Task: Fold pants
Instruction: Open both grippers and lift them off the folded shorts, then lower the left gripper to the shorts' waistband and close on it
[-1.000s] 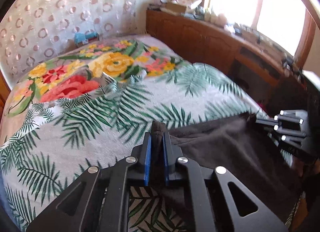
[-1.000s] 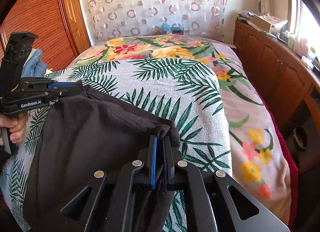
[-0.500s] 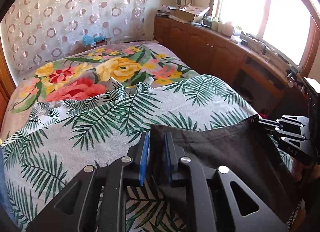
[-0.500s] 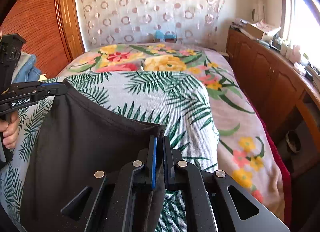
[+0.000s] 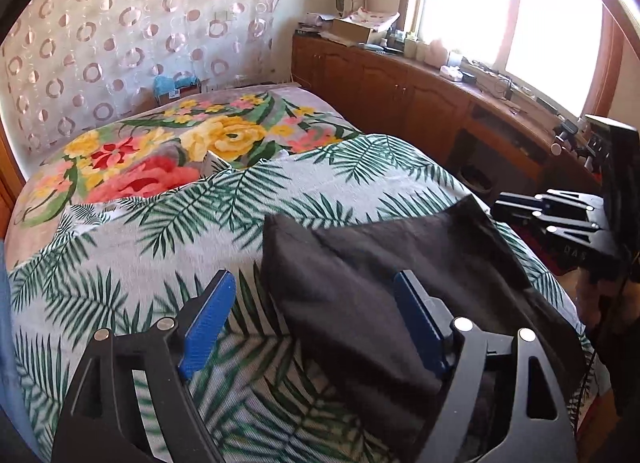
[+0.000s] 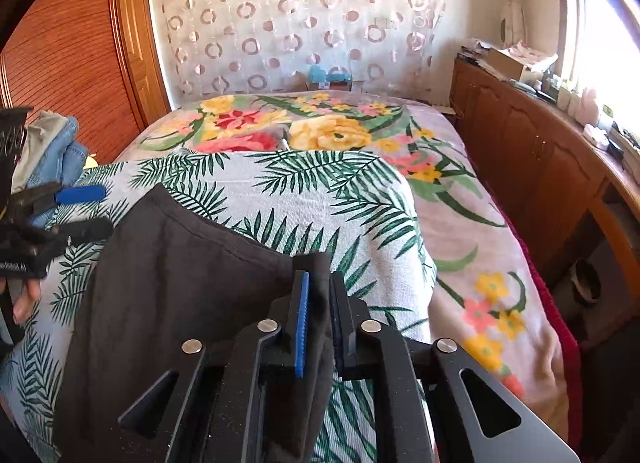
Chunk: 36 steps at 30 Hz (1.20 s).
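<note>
Left gripper (image 5: 316,319) jaws have just been opening, now spread wide, pads off the cloth; the dark pants (image 5: 400,263) corner lies loose between them. Right gripper (image 6: 320,315) jaws just eased apart slightly, the other corner sits in the narrow gap; whether it is pinched, I cannot tell. Pants lie on the palm-print blanket (image 6: 320,191) over the bed.

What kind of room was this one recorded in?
A bedroom, most likely: a bed under a floral spread, wooden cabinets below a window, and dark pants laid out on the bed.
</note>
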Available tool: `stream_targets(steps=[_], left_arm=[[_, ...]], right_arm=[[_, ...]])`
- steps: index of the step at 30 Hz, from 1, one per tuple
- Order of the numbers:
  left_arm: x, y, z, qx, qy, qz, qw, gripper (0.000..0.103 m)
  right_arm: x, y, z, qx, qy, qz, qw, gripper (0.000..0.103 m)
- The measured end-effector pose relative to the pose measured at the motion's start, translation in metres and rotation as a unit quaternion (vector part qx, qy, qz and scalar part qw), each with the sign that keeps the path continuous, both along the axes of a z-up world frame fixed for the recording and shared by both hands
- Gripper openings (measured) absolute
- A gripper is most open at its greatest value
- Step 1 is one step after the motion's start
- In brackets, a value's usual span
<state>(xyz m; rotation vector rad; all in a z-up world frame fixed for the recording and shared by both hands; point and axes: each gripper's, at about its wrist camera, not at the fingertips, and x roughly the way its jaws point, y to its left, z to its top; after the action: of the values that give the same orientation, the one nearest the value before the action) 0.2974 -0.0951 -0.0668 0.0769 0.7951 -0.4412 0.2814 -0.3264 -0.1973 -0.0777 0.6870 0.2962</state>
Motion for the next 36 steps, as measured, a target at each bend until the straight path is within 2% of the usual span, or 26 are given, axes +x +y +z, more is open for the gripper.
stream_targets(steps=[2, 4, 6, 21, 26, 36], left_arm=[[-0.008, -0.001, 0.001, 0.001, 0.000, 0.000, 1.0000, 0.082], [-0.018, -0.002, 0.003, -0.003, 0.000, -0.006, 1.0000, 0.082], [-0.030, -0.004, 0.005, -0.001, -0.005, -0.006, 1.0000, 0.082], [-0.105, -0.004, 0.009, 0.003, -0.019, 0.000, 0.9998, 0.082], [-0.128, -0.002, 0.009, 0.003, -0.024, 0.006, 0.9997, 0.082], [-0.159, -0.006, -0.012, 0.008, -0.001, 0.002, 1.0000, 0.082]], right_arm=[[-0.009, -0.003, 0.003, 0.004, -0.003, -0.001, 1.000, 0.022], [-0.018, -0.004, 0.004, 0.002, -0.005, -0.003, 1.000, 0.030], [-0.028, -0.005, 0.004, 0.001, -0.008, -0.002, 1.000, 0.032], [-0.108, -0.012, 0.005, 0.011, -0.022, 0.004, 1.000, 0.033], [-0.131, -0.015, 0.005, 0.015, -0.023, 0.008, 1.000, 0.040], [-0.163, -0.023, -0.005, 0.033, -0.013, 0.003, 0.999, 0.041]])
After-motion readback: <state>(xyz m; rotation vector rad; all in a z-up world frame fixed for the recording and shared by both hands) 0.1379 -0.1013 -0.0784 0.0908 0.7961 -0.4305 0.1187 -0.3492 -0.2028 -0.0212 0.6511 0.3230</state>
